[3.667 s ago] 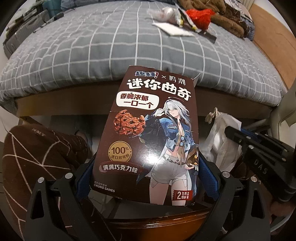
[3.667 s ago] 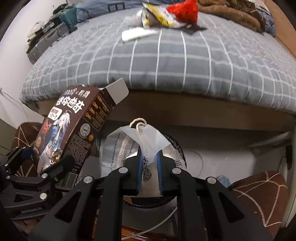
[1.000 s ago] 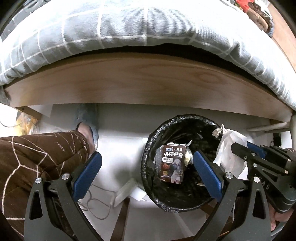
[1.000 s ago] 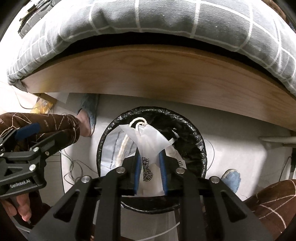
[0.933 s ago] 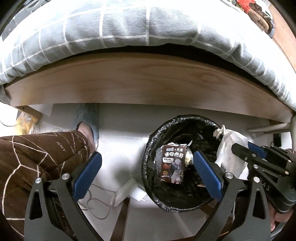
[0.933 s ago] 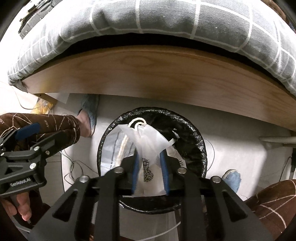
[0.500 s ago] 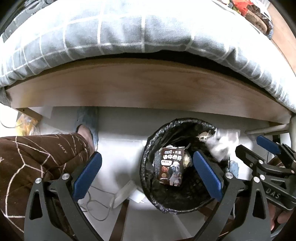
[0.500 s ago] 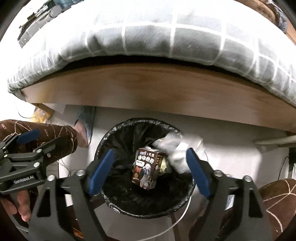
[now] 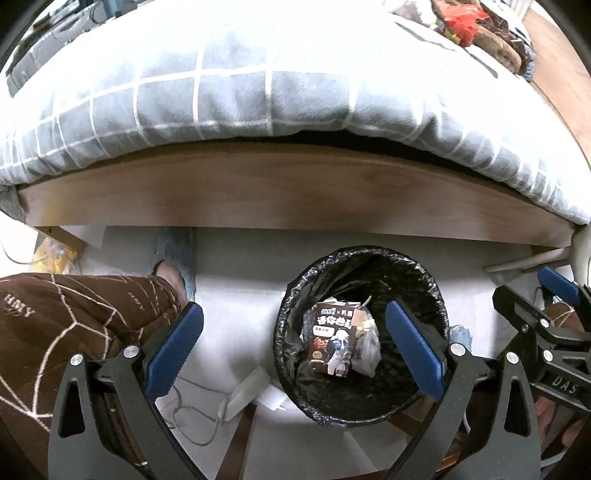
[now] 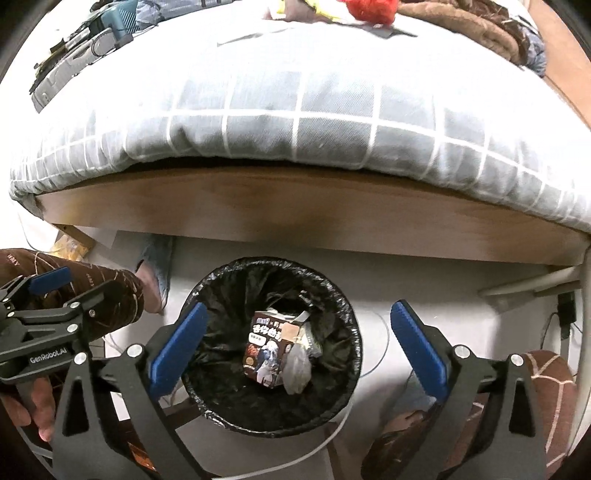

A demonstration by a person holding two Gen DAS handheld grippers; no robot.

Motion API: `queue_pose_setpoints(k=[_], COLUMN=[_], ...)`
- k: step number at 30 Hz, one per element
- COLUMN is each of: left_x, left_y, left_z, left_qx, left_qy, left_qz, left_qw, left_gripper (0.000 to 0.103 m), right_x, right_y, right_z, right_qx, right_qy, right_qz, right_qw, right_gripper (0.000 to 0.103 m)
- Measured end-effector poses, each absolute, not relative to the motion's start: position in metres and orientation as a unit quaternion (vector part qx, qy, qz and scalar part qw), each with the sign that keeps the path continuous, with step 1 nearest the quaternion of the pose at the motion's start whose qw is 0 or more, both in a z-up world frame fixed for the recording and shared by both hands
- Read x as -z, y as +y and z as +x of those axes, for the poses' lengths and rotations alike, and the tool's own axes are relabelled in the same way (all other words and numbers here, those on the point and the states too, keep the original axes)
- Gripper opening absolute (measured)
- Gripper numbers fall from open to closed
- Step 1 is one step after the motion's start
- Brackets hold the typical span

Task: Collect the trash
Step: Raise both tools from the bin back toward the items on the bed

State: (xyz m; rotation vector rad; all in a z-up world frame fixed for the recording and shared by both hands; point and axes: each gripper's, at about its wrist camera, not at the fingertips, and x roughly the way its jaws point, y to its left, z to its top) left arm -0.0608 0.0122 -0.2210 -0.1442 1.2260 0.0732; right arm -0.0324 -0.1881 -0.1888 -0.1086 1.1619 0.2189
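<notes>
A round bin with a black liner (image 9: pixel 436 295) (image 10: pixel 207 295) stands on the pale floor beside the bed. Inside lie a brown cookie box (image 9: pixel 334 338) (image 10: pixel 266 349) and a crumpled white plastic bag (image 9: pixel 365 350) (image 10: pixel 297 365). My left gripper (image 9: pixel 293 349) is open and empty, held above the bin's left side. My right gripper (image 10: pixel 295 345) is open and empty, spread right above the bin. More trash sits far back on the bed: a red wrapper (image 9: pixel 461 22) (image 10: pixel 369 7) and a yellow packet (image 10: pixel 314 7).
The bed with a grey checked cover (image 9: pixel 236 85) (image 10: pixel 295 110) and wooden side rail (image 9: pixel 295 192) fills the upper view. My legs in brown patterned trousers (image 9: pixel 74 314) (image 10: pixel 535 376) flank the bin. A slipper (image 9: pixel 177 254), white cables (image 9: pixel 192 398) and a metal leg (image 10: pixel 524 286) are on the floor.
My right gripper opened and dropped the white plastic bag into the bin, beside the cookie box. Both grippers have risen, so the bed top shows more.
</notes>
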Motion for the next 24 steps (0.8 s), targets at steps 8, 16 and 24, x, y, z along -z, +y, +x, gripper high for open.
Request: queue_pose_setpoints(k=[8, 16, 24], left_x=[0.193, 0.171, 0.147], left_y=[0.006, 0.001, 0.001], left_z=[-0.067, -0.068, -0.069], left_qx=[-0.022, -0.019, -0.019], left_qy=[0.557, 0.541, 0.524], left_qz=[-0.066, -0.059, -0.062], left_qw=[0.828, 0.839, 0.850], left_gripper=[0.097, 0.097, 0.097], right_x=[0.164, 0.143, 0.119], right_y=[-0.203, -0.213, -0.218], right_z=[-0.037, -0.040, -0.040], right_qx=[-0.087, -0.084, -0.083], right_qy=[0.527, 0.508, 0.485], right_qz=[-0.048, -0.040, -0.035], right_qw=[0.844, 0.857, 0.870], right_gripper=[0.095, 0.095, 0.095])
